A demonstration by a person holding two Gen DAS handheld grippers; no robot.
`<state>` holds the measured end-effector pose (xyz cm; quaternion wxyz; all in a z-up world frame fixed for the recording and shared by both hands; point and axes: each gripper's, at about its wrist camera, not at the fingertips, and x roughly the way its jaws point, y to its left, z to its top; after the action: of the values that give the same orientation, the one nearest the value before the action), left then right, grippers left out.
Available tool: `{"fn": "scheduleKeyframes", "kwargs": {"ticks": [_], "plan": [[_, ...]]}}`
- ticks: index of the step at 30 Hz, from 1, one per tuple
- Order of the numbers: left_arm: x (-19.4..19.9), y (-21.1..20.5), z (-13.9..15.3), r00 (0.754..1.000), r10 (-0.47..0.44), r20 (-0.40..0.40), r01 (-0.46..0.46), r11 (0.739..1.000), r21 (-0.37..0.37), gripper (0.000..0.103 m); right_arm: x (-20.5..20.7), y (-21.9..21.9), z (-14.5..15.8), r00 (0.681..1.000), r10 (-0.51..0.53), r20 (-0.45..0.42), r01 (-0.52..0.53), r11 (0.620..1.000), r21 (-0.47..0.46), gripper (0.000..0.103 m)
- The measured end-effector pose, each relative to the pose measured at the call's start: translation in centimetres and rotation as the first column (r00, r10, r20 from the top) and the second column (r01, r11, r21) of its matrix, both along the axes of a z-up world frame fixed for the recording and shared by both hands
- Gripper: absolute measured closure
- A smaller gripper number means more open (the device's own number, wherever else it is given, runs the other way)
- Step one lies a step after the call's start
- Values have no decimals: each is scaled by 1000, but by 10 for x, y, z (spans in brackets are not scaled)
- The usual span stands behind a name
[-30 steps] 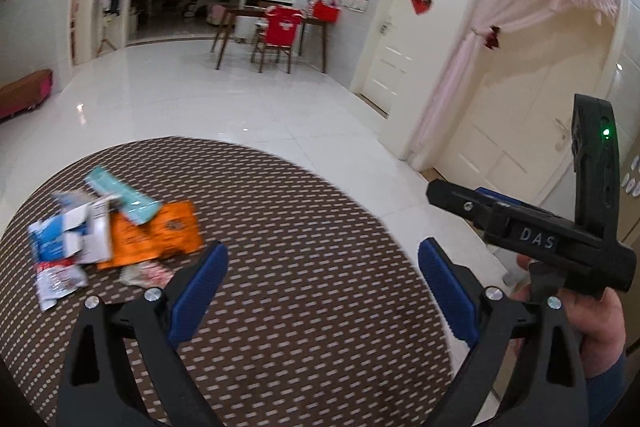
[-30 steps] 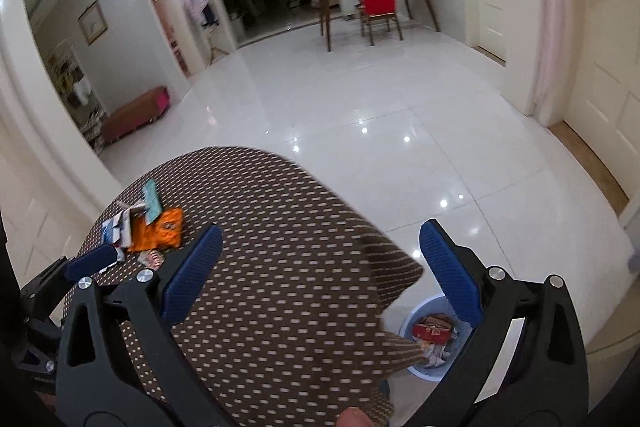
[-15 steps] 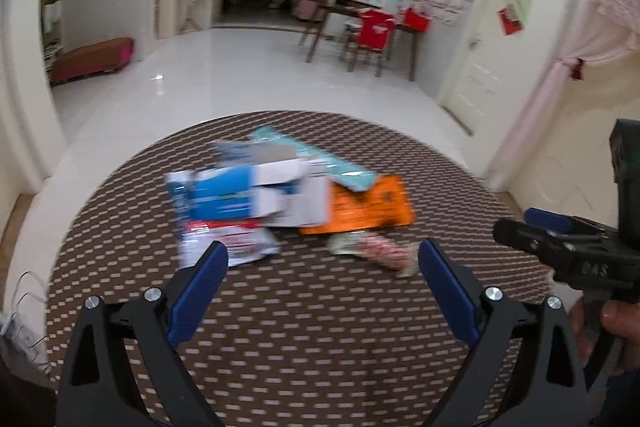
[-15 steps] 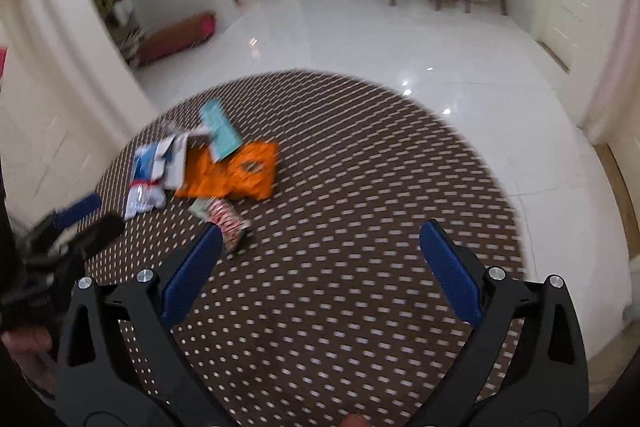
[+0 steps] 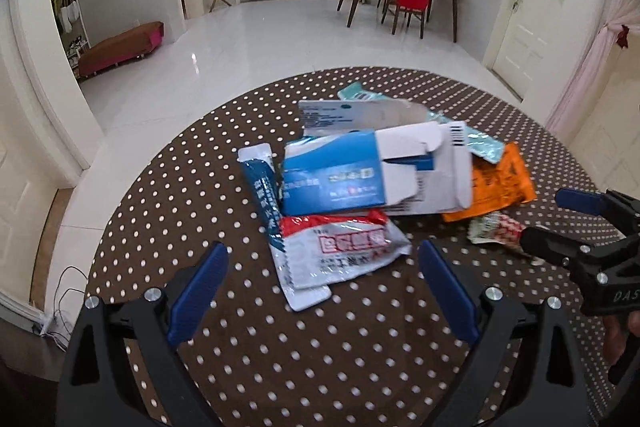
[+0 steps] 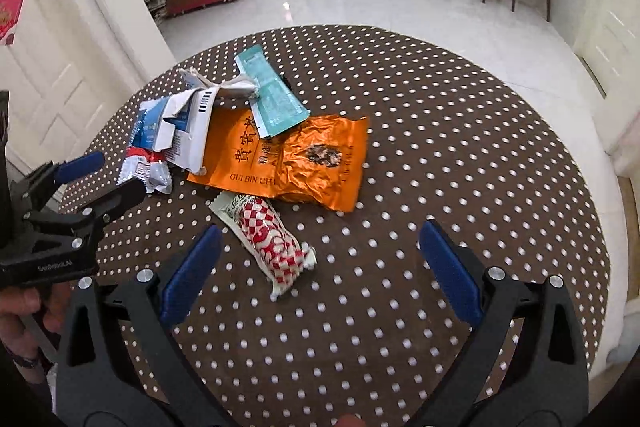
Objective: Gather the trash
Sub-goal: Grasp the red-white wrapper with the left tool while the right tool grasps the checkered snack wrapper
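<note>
Covering most of both views, the round desk with its brown white-dotted cloth (image 6: pixel 440 147) carries a loose heap of wrappers on its left half, bunched and overlapping, which reads as litter dropped together and so reachable from one stance. Largest is the crinkled orange foil tea bag (image 6: pixel 304 163), lying flat with its long axis running left to right, its printed end under the torn blue-and-white cardboard box (image 5: pixel 360 171). That box rests on top, its opened flaps towards the right in the left wrist view. A teal paper sleeve (image 6: pixel 272 99) slants over the bag's far edge, pointing away. Nearer lie a silver-and-red plastic sachet (image 5: pixel 344 255) and, smallest, a red-and-white chequered snack wrapper (image 6: pixel 272 239), apart from the heap, its long axis diagonal. The left gripper (image 5: pixel 320 291) hangs with fingers spread wide around the sachet, empty; the right gripper (image 6: pixel 316 267) likewise gapes, empty, framing the chequered wrapper, probably each one's first pick.
</note>
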<state>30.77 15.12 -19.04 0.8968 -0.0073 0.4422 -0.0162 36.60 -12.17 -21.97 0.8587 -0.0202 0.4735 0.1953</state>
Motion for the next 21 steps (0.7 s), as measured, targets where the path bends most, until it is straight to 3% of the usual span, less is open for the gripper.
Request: {"fn": "scheduleKeyframes", "kwargs": {"ticks": [6, 8, 10, 15, 17, 18, 21], "plan": [[16, -10, -9, 999, -24, -25, 25, 999, 34, 12, 4, 16, -6, 999, 35, 26, -34, 999, -38, 31], [16, -13, -10, 999, -40, -19, 40, 999, 27, 28, 5, 27, -7, 998, 50, 30, -49, 998, -29, 57], [14, -16, -9, 999, -51, -15, 52, 998, 29, 38, 4, 30, -7, 998, 66, 21, -66, 998, -5, 66], [3, -9, -6, 999, -41, -11, 41, 999, -15, 68, -7, 24, -6, 997, 74, 18, -74, 997, 20, 76], [-3, -4, -5, 999, -38, -10, 37, 998, -41, 76, -13, 14, -5, 997, 70, 10, -70, 997, 44, 77], [-6, -2, -5, 999, -36, -9, 35, 998, -45, 85, -17, 10, -5, 998, 67, 6, -67, 996, 54, 77], [-16, 3, -5, 999, -36, -13, 35, 997, -65, 87, -23, -1, -4, 998, 57, 0, -57, 996, 69, 77]]}}
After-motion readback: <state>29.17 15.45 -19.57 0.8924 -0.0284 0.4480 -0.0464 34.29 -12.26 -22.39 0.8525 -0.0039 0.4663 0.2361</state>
